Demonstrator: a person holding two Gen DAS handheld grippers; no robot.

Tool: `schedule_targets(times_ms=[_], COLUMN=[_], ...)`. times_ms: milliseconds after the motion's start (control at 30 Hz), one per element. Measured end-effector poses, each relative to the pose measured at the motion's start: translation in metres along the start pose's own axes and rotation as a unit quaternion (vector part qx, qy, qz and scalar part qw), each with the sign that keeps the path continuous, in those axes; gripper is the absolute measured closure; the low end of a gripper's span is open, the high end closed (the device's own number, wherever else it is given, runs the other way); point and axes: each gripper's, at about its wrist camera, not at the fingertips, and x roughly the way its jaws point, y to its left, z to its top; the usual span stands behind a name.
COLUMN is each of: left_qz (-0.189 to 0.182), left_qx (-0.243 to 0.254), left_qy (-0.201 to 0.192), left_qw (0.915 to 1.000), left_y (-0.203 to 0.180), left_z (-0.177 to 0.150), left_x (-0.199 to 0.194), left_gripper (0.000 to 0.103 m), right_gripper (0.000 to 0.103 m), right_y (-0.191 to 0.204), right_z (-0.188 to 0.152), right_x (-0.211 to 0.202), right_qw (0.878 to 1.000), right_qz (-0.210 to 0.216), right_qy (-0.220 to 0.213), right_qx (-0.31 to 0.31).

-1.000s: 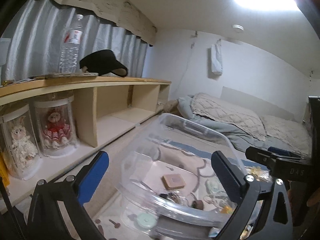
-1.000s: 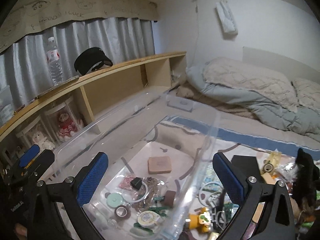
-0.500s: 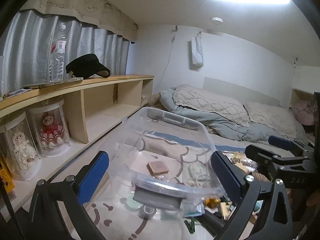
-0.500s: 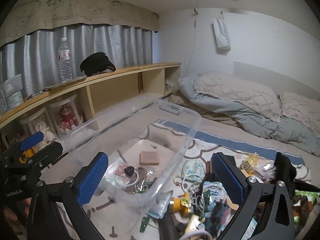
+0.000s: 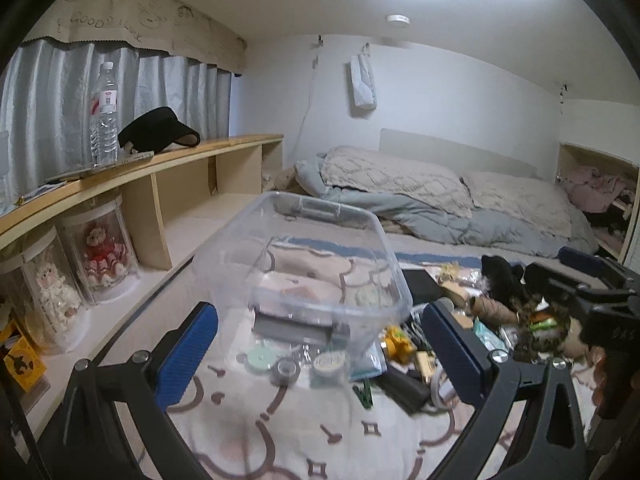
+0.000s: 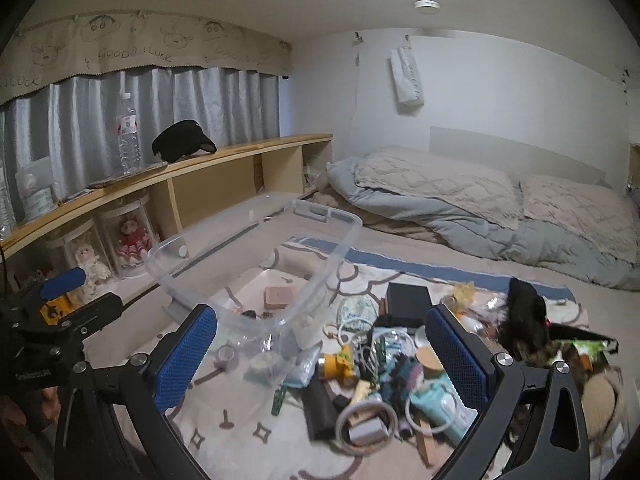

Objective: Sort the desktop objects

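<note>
A clear plastic bin (image 5: pixel 320 256) (image 6: pixel 256 264) stands on the patterned blanket, straight ahead of my left gripper (image 5: pixel 320 352), which is open and holds nothing. Small round items (image 5: pixel 262 358) show at the bin's near wall. A brown square block (image 6: pixel 280 296) shows through the clear plastic. To the bin's right lies a pile of several small things (image 6: pixel 380 364): cables, a yellow toy (image 6: pixel 338 364), a black box (image 6: pixel 408 300). My right gripper (image 6: pixel 320 356) hangs open over the near edge of that pile, empty. Each gripper shows in the other's view (image 5: pixel 560 268) (image 6: pixel 80 296).
A long wooden shelf (image 5: pixel 168 156) runs along the left with a water bottle (image 5: pixel 103 116), a black visor cap (image 5: pixel 158 132) and doll jars (image 5: pixel 100 252) below. Bedding (image 6: pixel 460 200) fills the back. A dark fluffy thing (image 6: pixel 524 312) lies at the pile's right.
Both grippers have drawn back and upward from the bin. It now looks smaller and farther, and the cluttered pile to its right has come into view.
</note>
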Motion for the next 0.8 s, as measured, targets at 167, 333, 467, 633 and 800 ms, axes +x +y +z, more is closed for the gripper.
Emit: schedule_targets(times_ms=[167, 333, 467, 633, 800], left_qz=[-0.006, -0.015, -0.019, -0.029, -0.033], left_qx=[-0.004, -0.004, -0.002, -0.009, -0.011], left_qy=[0.0, -0.006, -0.009, -0.006, -0.004], left_qw=[1.0, 0.9999, 0.9998, 0.9995, 0.9994], left_y=[0.0, -0.003, -0.005, -0.006, -0.009], left_z=[-0.01, -0.019, -0.023, -0.03, -0.036], left_x=[-0.019, -0.037, -0.049, -0.06, -0.067], left_gripper=[0.0, 0.0, 0.0, 0.0, 0.0], right_gripper=[0.0, 0.0, 0.0, 0.0, 0.0], right_y=[-0.004, -0.011, -0.015, -0.021, -0.024], right_z=[-0.014, -0.026, -0.035, -0.045, -0.053], right_x=[-0.025, -0.046, -0.059, -0.073, -0.081], right_qw=[1.0, 1.0, 0.999, 0.999, 0.999], right_qz=[-0.015, -0.023, -0.029, -0.035, -0.043], right_qy=[-0.001, -0.004, -0.007, -0.01, -0.007], right_qx=[-0.003, 0.01, 0.017, 0.018, 0.007])
